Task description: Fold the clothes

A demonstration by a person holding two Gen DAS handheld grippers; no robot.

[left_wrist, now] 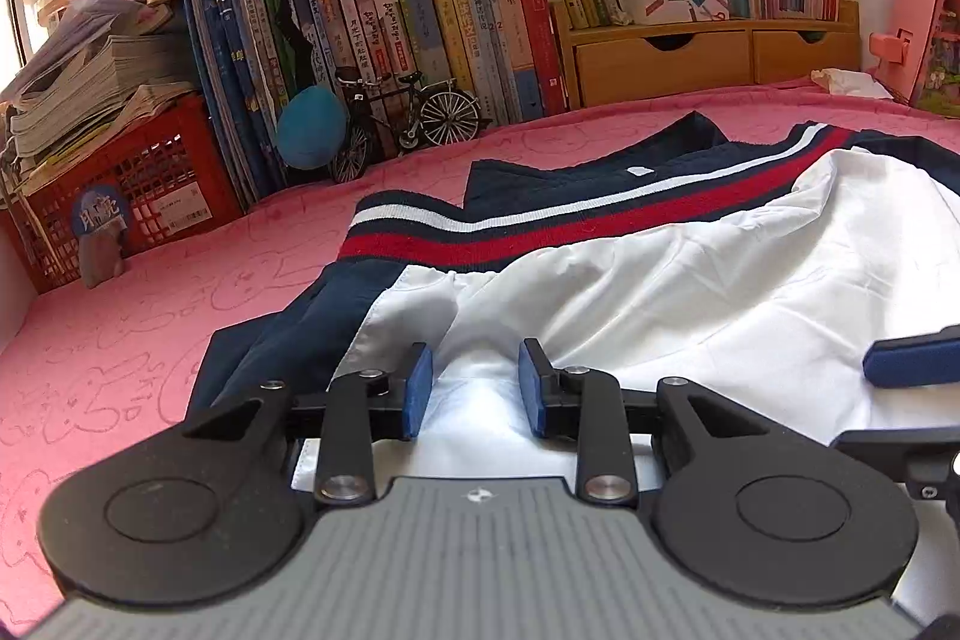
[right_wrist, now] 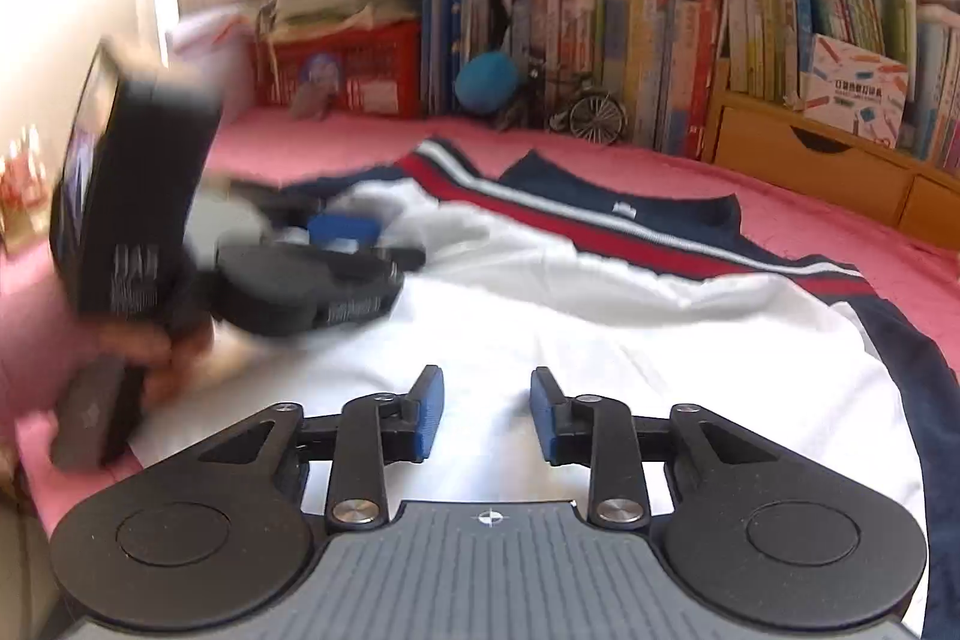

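Observation:
A white, navy and red jacket point(left_wrist: 690, 268) lies spread on the pink bedspread point(left_wrist: 150, 328); its striped hem band point(left_wrist: 540, 226) faces the bookshelf. My left gripper point(left_wrist: 474, 388) is open, its blue pads low over the jacket's white panel, a fold of cloth between them. My right gripper point(right_wrist: 487, 415) is open over the white panel point(right_wrist: 600, 340) too, holding nothing. The left gripper point(right_wrist: 342, 235) also shows blurred at the left of the right wrist view. One right fingertip point(left_wrist: 912, 358) shows at the right edge of the left wrist view.
A bookshelf point(left_wrist: 480, 10) with wooden drawers point(left_wrist: 660, 52) lines the far side. A red crate point(left_wrist: 120, 196) with stacked papers stands far left. A model bicycle point(left_wrist: 408, 118) and a blue plush point(left_wrist: 312, 124) sit at the bed's far edge. A pink box point(left_wrist: 924, 28) stands far right.

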